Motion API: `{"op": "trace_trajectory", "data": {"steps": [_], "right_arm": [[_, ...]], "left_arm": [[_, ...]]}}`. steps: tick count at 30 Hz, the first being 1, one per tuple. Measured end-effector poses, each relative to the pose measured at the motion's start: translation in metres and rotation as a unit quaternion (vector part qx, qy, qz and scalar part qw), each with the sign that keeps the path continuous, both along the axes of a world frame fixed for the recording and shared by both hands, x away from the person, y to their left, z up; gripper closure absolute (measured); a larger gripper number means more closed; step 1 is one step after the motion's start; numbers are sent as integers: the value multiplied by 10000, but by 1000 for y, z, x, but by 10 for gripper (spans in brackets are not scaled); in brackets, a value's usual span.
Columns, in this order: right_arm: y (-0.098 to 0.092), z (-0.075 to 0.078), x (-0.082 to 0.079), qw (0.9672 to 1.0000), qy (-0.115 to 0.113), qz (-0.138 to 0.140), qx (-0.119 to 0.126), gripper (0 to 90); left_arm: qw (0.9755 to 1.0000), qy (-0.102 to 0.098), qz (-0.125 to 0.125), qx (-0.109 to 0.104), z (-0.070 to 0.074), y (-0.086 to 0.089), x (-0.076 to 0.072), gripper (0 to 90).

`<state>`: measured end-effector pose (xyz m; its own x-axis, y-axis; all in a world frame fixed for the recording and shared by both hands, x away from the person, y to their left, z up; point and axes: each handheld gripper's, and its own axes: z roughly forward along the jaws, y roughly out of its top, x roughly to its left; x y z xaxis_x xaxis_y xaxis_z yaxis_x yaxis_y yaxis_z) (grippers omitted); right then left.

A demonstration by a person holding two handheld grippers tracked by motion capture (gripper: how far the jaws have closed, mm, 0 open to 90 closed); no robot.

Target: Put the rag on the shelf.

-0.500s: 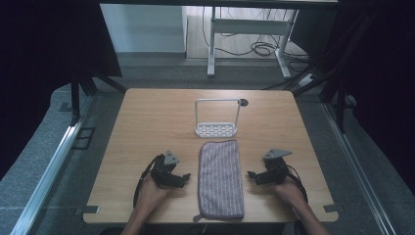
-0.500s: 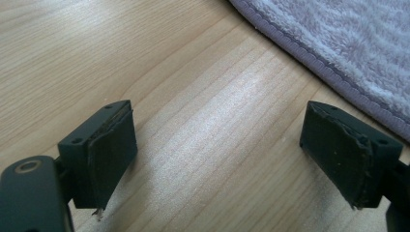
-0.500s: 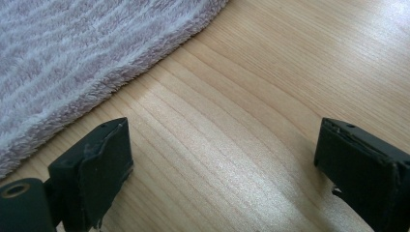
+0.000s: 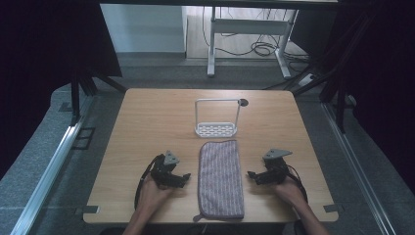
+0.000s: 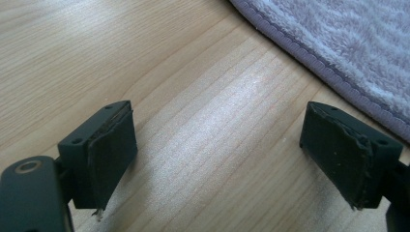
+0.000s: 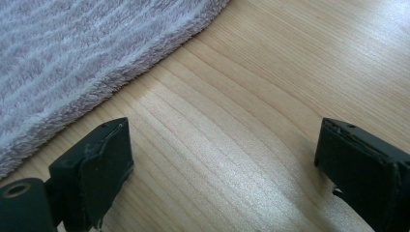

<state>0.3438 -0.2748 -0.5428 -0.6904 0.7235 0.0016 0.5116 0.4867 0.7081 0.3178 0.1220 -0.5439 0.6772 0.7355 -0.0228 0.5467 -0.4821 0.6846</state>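
Note:
A folded purple-grey striped towel lies lengthwise at the table's near middle. My left gripper rests on the wood just left of it, jaws wide apart and empty, pointing at its edge. In the left gripper view the towel fills the upper right, beyond the open left gripper. My right gripper sits just right of the towel, open and empty too. The right gripper view has the towel at upper left, ahead of the right gripper.
A white wire rack with a perforated base stands upright behind the towel, near the table's centre. A small dark round hole sits beside it. The wooden table has bare wood on both sides; the floor drops away past its edges.

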Motion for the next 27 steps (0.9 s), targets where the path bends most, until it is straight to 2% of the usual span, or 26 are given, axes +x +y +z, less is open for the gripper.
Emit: {"op": "trace_trajectory", "data": {"steps": [11, 15, 17, 19, 23, 27], "right_arm": [[1, 2, 0, 10000, 43, -6, -68, 66], [0, 3, 0, 9999, 95, -12, -77, 104], [0, 5, 0, 9999, 138, -19, -57, 122], [0, 8, -1, 9996, 279, -29, 94, 129], [2, 12, -1, 9996, 277, -9, 82, 129], [4, 19, 3, 9995, 276, -46, 174, 131]], "left_arm": [[10000, -5, -2, 1, 0, 0, 0, 125], [10000, -2, 1, -14, 0, 0, 0, 129], [10000, 28, 23, -82, 0, 0, 0, 128], [9995, 177, -3, -247, 2, 0, 2, 132], [9992, 226, -35, -337, 6, 0, 4, 133], [9993, 165, -55, -331, 11, -3, 8, 139]]}}
